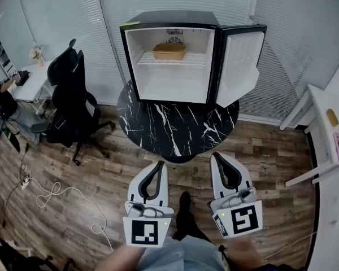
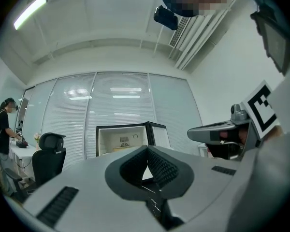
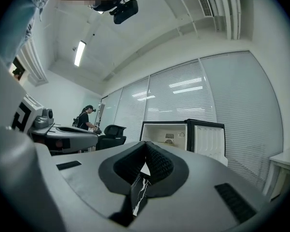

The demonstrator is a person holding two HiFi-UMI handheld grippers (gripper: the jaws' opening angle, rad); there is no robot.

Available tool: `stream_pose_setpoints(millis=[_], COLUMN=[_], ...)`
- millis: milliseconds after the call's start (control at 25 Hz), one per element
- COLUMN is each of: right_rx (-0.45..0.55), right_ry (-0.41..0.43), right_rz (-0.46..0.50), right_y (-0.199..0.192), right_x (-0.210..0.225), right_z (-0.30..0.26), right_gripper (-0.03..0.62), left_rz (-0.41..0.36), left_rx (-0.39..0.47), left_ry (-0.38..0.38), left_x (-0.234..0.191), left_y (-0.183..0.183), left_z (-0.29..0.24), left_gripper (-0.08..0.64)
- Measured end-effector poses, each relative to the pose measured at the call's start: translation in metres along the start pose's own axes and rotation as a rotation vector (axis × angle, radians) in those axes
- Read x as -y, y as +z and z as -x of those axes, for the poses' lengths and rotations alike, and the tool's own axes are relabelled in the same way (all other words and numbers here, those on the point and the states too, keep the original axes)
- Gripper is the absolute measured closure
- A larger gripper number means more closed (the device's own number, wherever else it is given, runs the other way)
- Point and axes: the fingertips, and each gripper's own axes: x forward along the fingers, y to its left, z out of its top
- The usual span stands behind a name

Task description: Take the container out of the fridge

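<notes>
1. The left gripper (image 2: pixel 146 148) has its jaws closed tip to tip. The hollow behind the ribbed pads holds nothing.
2. The right gripper (image 3: pixel 145 143) is the same: jaws pressed together at the tips and empty.
3. In the head view both grippers hang low, side by side over the wood floor (image 1: pixel 73 168). They sit near the person's body and short of the round black marble table (image 1: pixel 169 130).
4. The mini fridge (image 1: pixel 170 17) stands on that table. Its door (image 1: pixel 241 66) is swung wide to the right, so the opening step looks done.
5. The tan container (image 1: pixel 169 51) sits on the wire shelf (image 1: pixel 158 61) in the upper part of the fridge, toward the back. It is untouched and well apart from both pairs of jaws, ahead of them and higher.
6. What is left, as I judge it, is nearly all of the task:
   - bring a gripper across the table and into the cabinet;
   - part the jaws and close them on the container;
   - draw it out past the shelf edge.
7. A black office chair (image 1: pixel 68 89) stands to the left, clear of the path to the fridge.
</notes>
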Motion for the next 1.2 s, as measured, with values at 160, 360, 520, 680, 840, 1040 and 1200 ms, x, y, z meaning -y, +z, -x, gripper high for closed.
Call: stream_pose_setpoints(millis=[160,360,520,680,840,1040,1200], right_rx=[-0.019,-0.052,-0.055,-0.045,0.002,0.020,0.049], right_ry=[0.011,0.040,0.065,0.092,0.099,0.144,0.156], right_rz=[-0.019,-0.041,-0.046,-0.049,-0.044,-0.039,-0.023], right_y=[-0.017,-0.035,-0.041,-0.042,-0.032,-0.025,-0.016], right_x=[0.028,0.059,0.085,0.108,0.128,0.133,0.135], right_z=[-0.046,-0.106,-0.151,-0.190,-0.226,-0.264,-0.289], right_gripper=[0.578,0.578,0.578,0.578,0.578,0.578,0.578], left_rz=[-0.014,0.001,0.002,-0.033,-0.063,-0.093,-0.079], left_rx=[-0.032,-0.081,-0.086,-0.104,-0.100,-0.109,-0.109], left_ry=[-0.003,0.013,0.027,0.047,0.083,0.134,0.178], left_x=[-0.013,-0.033,-0.047,-0.061,-0.080,-0.105,-0.122], left_y=[-0.015,-0.034,-0.041,-0.042,-0.036,-0.032,-0.034], left_z=[-0.051,-0.114,-0.165,-0.204,-0.231,-0.245,-0.249], left_gripper=[0.546,0.546,0.546,0.546,0.546,0.546,0.546])
